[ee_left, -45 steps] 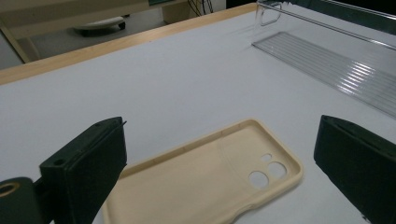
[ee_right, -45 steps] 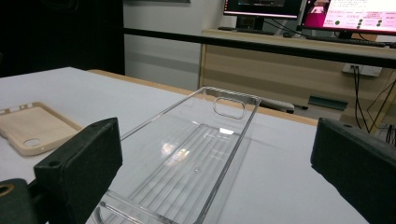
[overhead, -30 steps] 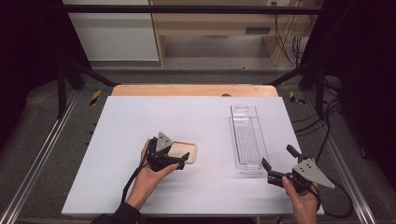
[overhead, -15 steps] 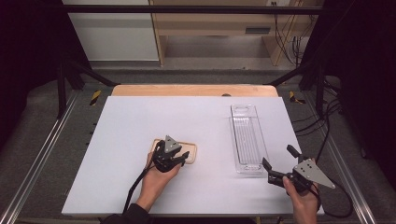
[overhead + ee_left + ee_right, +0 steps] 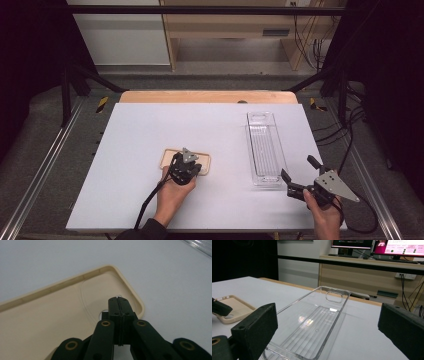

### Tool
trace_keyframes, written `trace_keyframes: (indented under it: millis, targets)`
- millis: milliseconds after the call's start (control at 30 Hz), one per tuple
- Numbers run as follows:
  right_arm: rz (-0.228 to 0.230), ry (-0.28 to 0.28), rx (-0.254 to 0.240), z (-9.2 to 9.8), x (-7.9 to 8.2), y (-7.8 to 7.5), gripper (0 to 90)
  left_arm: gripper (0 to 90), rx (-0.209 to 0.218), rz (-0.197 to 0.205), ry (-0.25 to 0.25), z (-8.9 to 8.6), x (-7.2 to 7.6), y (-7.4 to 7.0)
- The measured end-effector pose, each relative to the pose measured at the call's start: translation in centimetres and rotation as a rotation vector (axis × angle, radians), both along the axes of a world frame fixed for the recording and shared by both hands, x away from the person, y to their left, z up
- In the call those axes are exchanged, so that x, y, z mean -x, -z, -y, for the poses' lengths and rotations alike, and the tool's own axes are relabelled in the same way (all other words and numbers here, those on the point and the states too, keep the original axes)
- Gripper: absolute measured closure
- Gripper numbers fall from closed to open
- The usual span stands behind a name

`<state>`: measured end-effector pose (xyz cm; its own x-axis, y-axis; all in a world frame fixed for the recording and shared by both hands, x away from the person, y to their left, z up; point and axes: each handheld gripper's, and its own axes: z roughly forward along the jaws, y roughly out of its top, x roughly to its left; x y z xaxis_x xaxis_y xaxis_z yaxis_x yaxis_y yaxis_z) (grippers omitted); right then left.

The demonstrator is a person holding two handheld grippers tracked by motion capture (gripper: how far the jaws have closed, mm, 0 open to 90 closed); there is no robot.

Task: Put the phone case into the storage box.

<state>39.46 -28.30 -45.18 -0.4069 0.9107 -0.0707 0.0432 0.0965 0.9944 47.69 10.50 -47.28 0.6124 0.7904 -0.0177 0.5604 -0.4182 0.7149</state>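
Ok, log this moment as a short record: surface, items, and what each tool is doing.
surface: white table
items: beige phone case, lying open side up; clear tray, empty
left tool: jaws have just closed and now meet, nothing visible between them; tips over the case near its camera hole; contact cannot be told
right tool: jaws wide apart, holding nothing, at the tray's near end
case and tray: apart, case to the left of the tray in the high view
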Motion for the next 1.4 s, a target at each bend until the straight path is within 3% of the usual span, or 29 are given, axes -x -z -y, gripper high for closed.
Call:
trace_keyframes:
  millis: [200,467,533,700,1100,1400]
  targets:
    - [-0.004,0.001,0.004,0.0,0.0,0.0,2.9,90.0,0.007,-0.013,0.001,0.1,-0.2,0.0]
    - [-0.008,-0.002,0.006,-0.1,0.0,0.1,2.9,90.0,0.068,-0.059,0.021,1.0,-0.7,0.4]
    - [-0.008,-0.003,0.008,0.0,0.0,0.1,2.9,90.0,0.046,-0.052,0.039,1.4,-0.5,0.5]
    - [-0.011,-0.004,0.006,0.0,0.0,0.1,2.9,90.0,0.047,-0.075,0.064,1.8,0.3,0.4]
    - [-0.010,-0.004,0.009,-0.1,0.0,0.1,2.9,90.0,0.069,-0.090,0.185,4.5,4.7,0.6]
    - [-0.014,-0.006,0.010,-0.1,0.1,0.1,2.9,90.0,0.066,-0.090,0.242,5.6,6.9,0.6]
